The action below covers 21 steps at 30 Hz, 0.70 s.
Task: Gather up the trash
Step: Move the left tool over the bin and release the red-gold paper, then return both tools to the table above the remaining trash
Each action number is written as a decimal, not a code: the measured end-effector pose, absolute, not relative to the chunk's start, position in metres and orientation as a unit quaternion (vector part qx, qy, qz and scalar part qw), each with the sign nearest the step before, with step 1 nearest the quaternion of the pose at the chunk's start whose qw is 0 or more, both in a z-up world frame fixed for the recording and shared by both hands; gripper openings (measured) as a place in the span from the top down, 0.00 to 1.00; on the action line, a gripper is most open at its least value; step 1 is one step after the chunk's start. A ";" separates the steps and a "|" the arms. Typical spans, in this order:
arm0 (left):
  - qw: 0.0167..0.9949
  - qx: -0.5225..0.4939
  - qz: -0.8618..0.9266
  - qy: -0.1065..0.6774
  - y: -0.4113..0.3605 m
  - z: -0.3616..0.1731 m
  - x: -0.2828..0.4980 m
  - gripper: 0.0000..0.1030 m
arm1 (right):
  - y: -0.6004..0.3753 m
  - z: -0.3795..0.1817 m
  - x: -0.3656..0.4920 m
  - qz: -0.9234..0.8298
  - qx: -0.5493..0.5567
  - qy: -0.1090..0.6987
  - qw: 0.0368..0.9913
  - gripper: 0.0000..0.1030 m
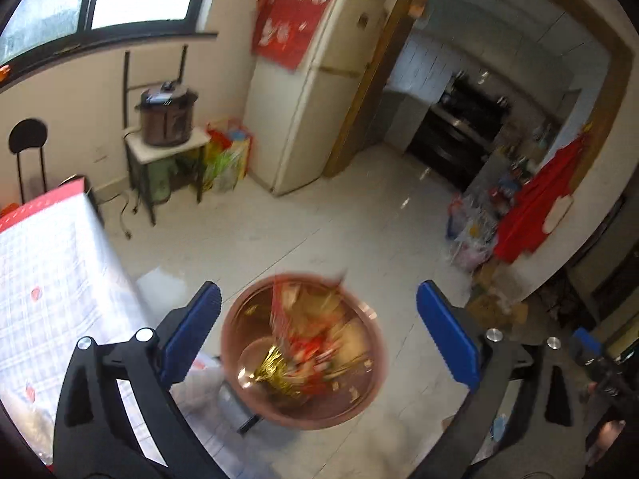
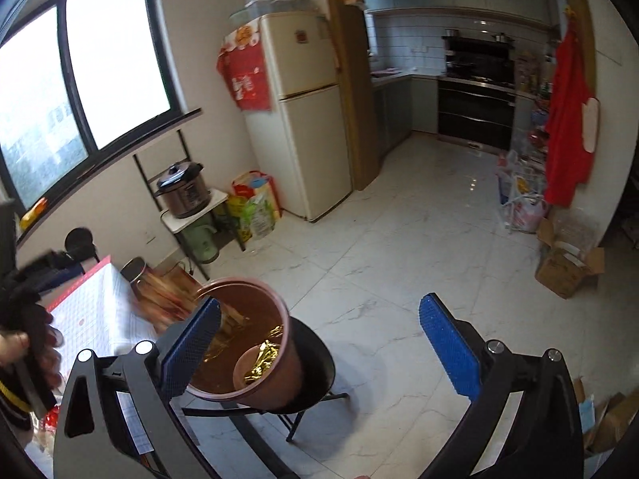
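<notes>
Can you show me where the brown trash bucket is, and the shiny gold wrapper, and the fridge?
brown trash bucket [image 2: 288, 353]: right wrist view, on its outer wall.
shiny gold wrapper [image 1: 275, 365]: left wrist view, on the crinkled foil inside the bucket.
fridge [image 2: 309, 147]: right wrist view, on its lower door.

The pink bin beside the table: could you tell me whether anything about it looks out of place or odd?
The pink bin stands on a black chair seat rather than the floor, and in the right wrist view it leans. A blurred red wrapper appears to be dropping into it. Nothing looks spilled around it.
</notes>
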<state>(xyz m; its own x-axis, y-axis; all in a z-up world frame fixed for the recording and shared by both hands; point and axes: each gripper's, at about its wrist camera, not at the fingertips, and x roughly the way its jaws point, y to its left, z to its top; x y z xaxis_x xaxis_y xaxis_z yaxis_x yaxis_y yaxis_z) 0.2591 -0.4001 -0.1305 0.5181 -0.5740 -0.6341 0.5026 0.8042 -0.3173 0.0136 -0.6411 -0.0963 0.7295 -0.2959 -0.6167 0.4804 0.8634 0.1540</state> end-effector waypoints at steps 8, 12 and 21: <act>0.891 -0.027 -0.264 0.370 -0.348 -0.110 0.235 0.06 | -0.645 -0.093 0.005 -0.225 0.162 0.294 0.915 0.05; 0.907 -0.030 -0.208 0.366 -0.278 -0.102 0.220 0.06 | -0.630 -0.094 0.015 -0.200 0.161 0.292 0.921 0.05; 0.939 -0.083 -0.006 0.334 -0.059 -0.078 0.134 0.06 | -0.523 -0.091 0.060 -0.085 0.122 0.305 0.941 0.05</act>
